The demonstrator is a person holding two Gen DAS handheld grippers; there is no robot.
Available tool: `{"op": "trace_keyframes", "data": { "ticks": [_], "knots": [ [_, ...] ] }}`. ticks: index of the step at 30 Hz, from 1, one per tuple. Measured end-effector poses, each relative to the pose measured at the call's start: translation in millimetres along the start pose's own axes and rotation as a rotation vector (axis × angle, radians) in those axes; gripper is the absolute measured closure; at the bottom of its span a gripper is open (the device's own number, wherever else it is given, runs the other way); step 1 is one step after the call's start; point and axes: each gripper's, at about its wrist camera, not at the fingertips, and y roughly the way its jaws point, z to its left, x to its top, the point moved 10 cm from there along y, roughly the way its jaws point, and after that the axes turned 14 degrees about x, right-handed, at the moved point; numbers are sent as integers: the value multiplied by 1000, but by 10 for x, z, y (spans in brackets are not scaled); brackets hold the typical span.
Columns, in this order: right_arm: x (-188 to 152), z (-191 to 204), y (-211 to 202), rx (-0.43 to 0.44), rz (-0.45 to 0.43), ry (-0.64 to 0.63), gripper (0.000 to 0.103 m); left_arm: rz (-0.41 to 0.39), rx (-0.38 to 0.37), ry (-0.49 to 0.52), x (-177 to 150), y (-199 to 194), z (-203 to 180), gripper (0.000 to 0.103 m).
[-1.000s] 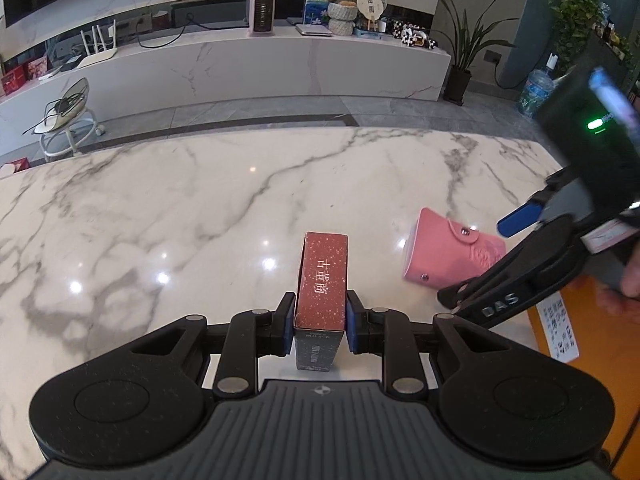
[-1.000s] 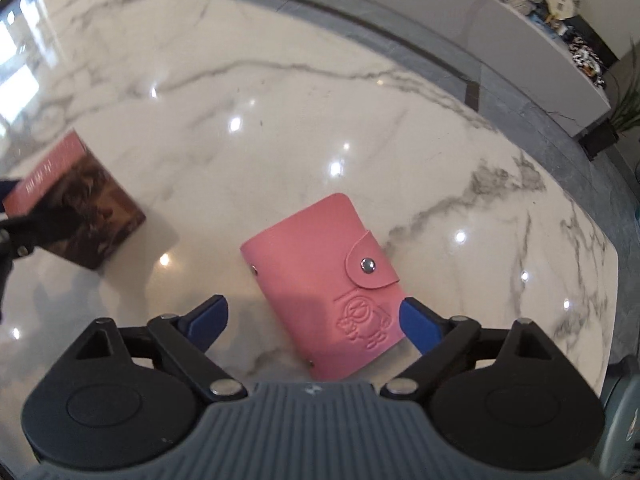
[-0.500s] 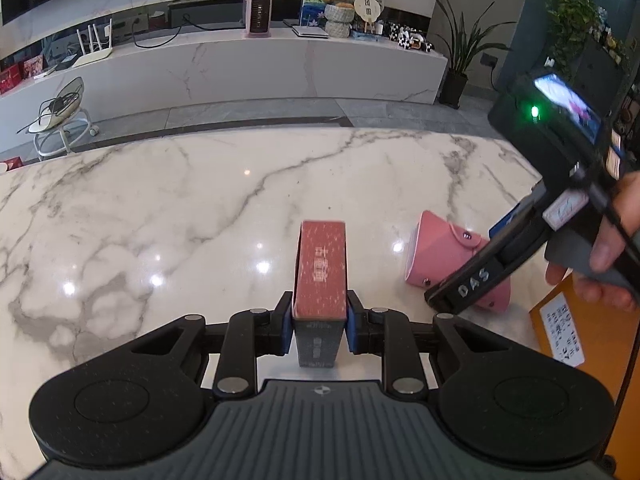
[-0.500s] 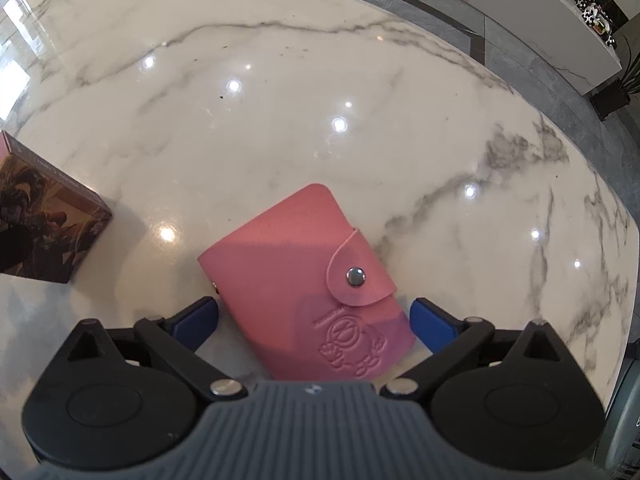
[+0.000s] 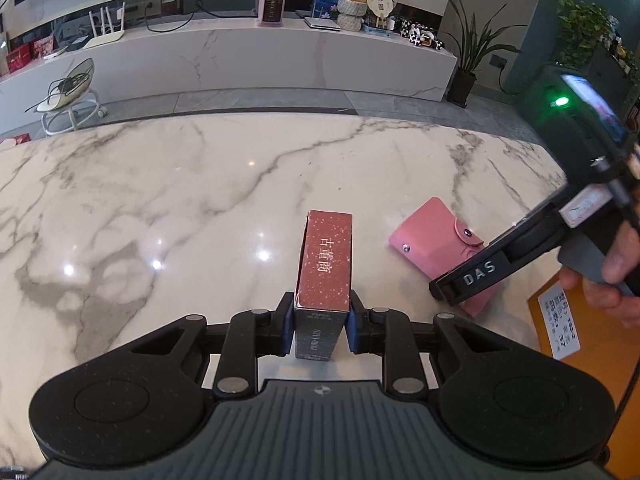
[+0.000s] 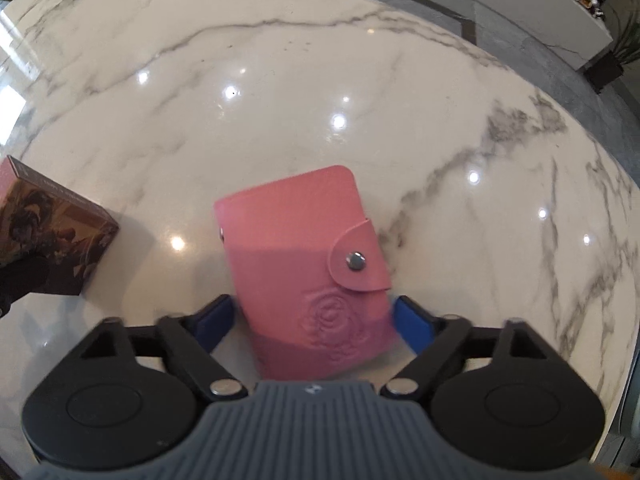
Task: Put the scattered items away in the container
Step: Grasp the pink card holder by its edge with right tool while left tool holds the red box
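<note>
Wallet (image 6: 304, 264) lies flat between the closing right gripper (image 6: 312, 316); its pads may skate over it. Left gripper (image 5: 318, 328) clamps the box (image 5: 326, 264), which might twist loose.

My left camera looks slantwise down along its tongs, across the marble table (image 5: 168, 200) toward the room. My right camera looks steeply down from close above. Both catch the pink card holder (image 6: 304, 264) and red box (image 5: 326, 256).
</note>
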Motion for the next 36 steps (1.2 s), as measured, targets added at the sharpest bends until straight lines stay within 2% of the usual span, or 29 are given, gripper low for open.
{"op": "trace_keyframes", "data": {
  "ticks": [3,9,12,19,27,28,29,31,32,36],
  "knots": [
    [-206,195,-60,77,-10,59,22,13,6,-8,-100,-79,66,75],
    [-688,611,-189,153,-72,132,23,25,35,-8,-338,-282,197,75],
    [-892,696,-226,186,-111,187,23,27,46,-8,-462,-393,229,75],
    [-1294,867,-396,219,-200,275,24,24,48,8,-739,-685,174,76],
    [-1747,1033,-608,244,-270,290,25,-3,55,34,-964,-1065,51,76],
    [-1803,1047,-644,253,-284,294,28,-6,55,39,-988,-1105,33,76],
    [-1838,1079,-684,292,-302,293,67,-11,56,43,-1009,-1142,17,76],
    [-1910,1079,-764,281,-329,318,71,-20,56,54,-1051,-1221,-24,76],
    [-1911,1075,-779,262,-341,309,72,-27,56,60,-1063,-1260,-49,76],
    [-2012,1062,-784,279,-363,313,72,-44,72,66,-1114,-1362,-98,76]
  ]
}}
